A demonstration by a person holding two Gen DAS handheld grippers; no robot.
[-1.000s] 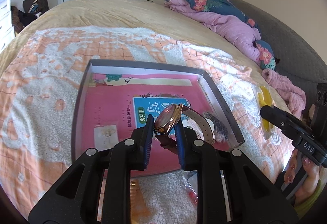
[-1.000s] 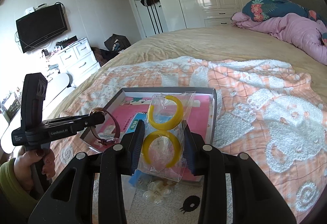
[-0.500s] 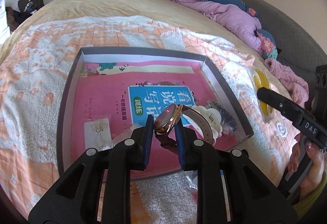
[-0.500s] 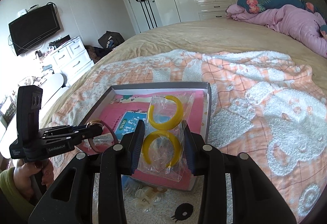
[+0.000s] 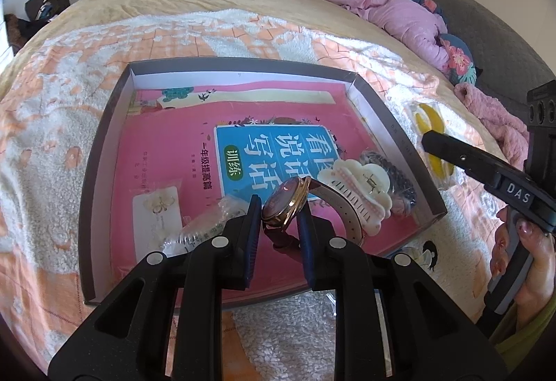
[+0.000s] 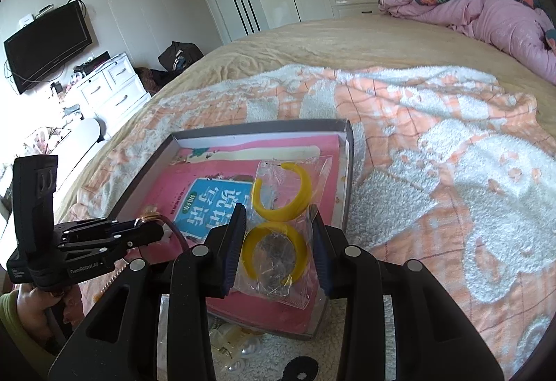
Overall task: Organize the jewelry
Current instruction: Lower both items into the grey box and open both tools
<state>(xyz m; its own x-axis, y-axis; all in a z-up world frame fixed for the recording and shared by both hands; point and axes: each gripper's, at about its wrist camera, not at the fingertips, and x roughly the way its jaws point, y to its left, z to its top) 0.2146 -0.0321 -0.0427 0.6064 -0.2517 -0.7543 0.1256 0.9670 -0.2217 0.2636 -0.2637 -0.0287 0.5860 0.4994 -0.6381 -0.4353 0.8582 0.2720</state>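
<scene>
Your left gripper (image 5: 279,223) pinches the rigid, heavy-headed watch (image 5: 286,204) by its case over the box (image 5: 104,151), while your right gripper (image 6: 278,238) clamps the light, slippery earring bag (image 6: 281,224), so lower gently

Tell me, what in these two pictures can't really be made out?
- Watch, left wrist view: dial seen edge-on between the fingers; its face is unreadable.
- Dark item in the box, left wrist view: half hidden behind the white hair clip.
- Small pale pieces, right wrist view: beneath the fingers, unidentifiable.
- Earring bag, right wrist view: back hidden.
</scene>
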